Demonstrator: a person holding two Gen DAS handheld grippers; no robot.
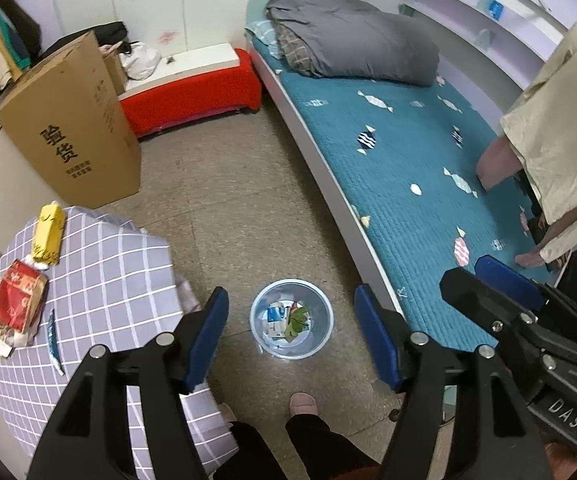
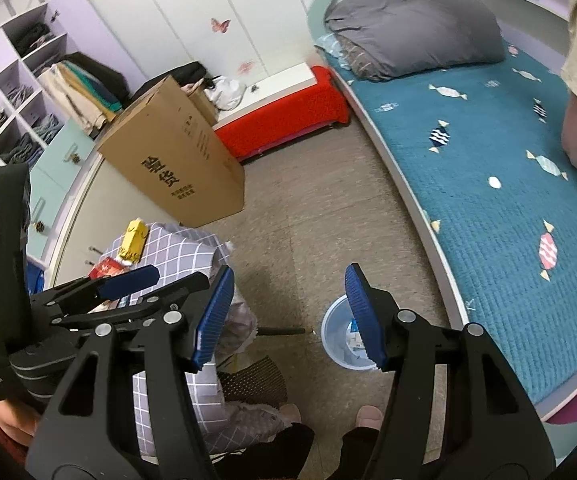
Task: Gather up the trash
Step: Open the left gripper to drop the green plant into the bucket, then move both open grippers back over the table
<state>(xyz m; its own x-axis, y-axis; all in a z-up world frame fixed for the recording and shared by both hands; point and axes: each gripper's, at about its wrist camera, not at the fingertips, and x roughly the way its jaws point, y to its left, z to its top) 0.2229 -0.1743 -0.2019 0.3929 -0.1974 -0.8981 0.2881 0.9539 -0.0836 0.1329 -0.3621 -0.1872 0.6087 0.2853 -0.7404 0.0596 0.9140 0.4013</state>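
Holding paper scraps and leaves, floor bin [image 1: 291,318] below both spread, empty claws.

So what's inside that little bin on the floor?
In the bin lie a blue-and-white carton or wrapper, some green leaves and pale paper scraps. Whatever sits beneath them is covered. In the right wrist view a gripper finger hides part of the bin.

The left gripper [image 1: 290,336] hangs with its blue pads wide apart and empty above a pale blue bin [image 1: 291,319] on the floor — inside it lie a green leaf [image 1: 296,320] and scraps of packaging. To the left, a checked tablecloth [image 1: 100,280] carries a yellow carton [image 1: 48,238], a red packet [image 1: 18,294] and a blue wrapper [image 1: 53,340]. The right gripper [image 1: 500,284] shows at the right edge over the teal bed [image 1: 408,184].
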